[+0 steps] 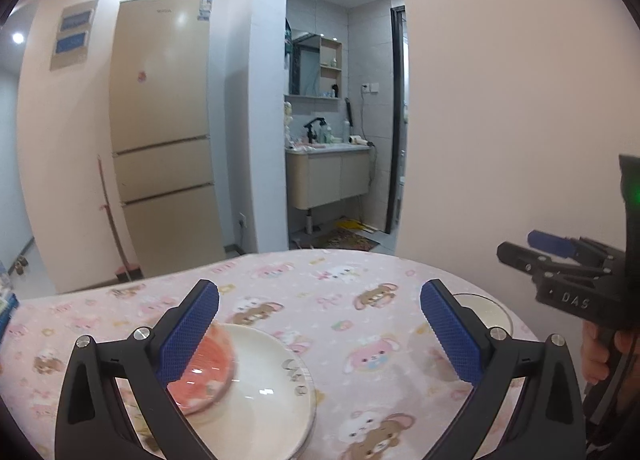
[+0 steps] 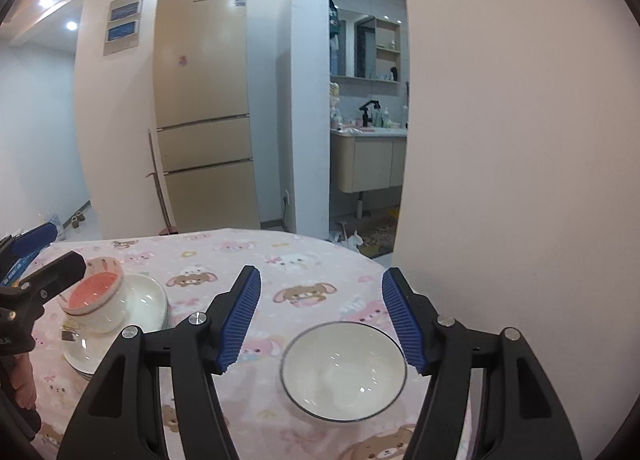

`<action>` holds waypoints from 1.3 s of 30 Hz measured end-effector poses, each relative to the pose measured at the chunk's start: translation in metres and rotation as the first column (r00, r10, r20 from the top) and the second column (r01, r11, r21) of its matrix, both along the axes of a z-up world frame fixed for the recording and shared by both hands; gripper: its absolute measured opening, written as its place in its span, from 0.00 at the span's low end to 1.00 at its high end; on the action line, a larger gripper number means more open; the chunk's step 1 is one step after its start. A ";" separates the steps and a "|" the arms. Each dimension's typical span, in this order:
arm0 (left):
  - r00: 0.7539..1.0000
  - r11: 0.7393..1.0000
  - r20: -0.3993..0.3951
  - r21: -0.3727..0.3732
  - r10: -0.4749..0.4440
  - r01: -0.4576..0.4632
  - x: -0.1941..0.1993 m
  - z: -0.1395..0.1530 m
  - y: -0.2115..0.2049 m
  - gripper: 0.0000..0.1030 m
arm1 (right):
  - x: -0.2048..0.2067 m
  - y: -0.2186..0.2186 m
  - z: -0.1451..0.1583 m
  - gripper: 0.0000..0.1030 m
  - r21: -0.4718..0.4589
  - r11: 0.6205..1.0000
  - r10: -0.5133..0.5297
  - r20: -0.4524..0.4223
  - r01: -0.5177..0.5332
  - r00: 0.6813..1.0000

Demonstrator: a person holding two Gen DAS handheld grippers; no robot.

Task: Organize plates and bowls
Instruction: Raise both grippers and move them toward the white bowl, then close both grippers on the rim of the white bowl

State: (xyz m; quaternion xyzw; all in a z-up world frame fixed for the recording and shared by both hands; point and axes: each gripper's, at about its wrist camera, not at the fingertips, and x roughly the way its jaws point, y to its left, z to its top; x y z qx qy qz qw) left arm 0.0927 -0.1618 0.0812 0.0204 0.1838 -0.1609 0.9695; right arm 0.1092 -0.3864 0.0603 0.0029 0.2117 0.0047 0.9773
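Observation:
A small bowl with a red inside [image 1: 208,372] [image 2: 96,296] sits in a white bowl [image 1: 264,392] [image 2: 140,302] on top of stacked plates [image 2: 78,354] at the table's left. My left gripper [image 1: 320,324] is open just above them, its left finger [image 1: 188,332] over the red bowl. A white bowl with a dark rim [image 2: 343,370] [image 1: 486,310] stands alone on the right. My right gripper [image 2: 320,320] is open and empty just above and behind it.
The round table has a pink cartoon tablecloth [image 2: 280,260]. A pink wall [image 2: 520,140] rises close on the right. A beige fridge [image 2: 204,108] and a bathroom doorway [image 2: 366,120] lie beyond the table. A blue packet [image 2: 28,248] lies at the table's left edge.

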 end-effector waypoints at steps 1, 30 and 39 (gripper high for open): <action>1.000 1.000 -0.008 -0.001 -0.006 0.006 0.002 -0.002 -0.004 1.00 | 0.002 -0.007 -0.004 0.60 0.005 1.000 -0.007 -0.013 0.007 1.000; 0.867 0.974 -0.445 -0.120 -0.224 0.190 0.094 -0.102 -0.119 0.74 | 0.041 -0.085 -0.091 0.46 0.096 0.990 -0.073 -0.288 0.105 0.955; 0.822 0.978 -0.531 -0.138 -0.207 0.157 0.111 -0.124 -0.135 0.55 | 0.050 -0.089 -0.105 0.36 0.149 0.985 -0.026 -0.343 0.082 0.939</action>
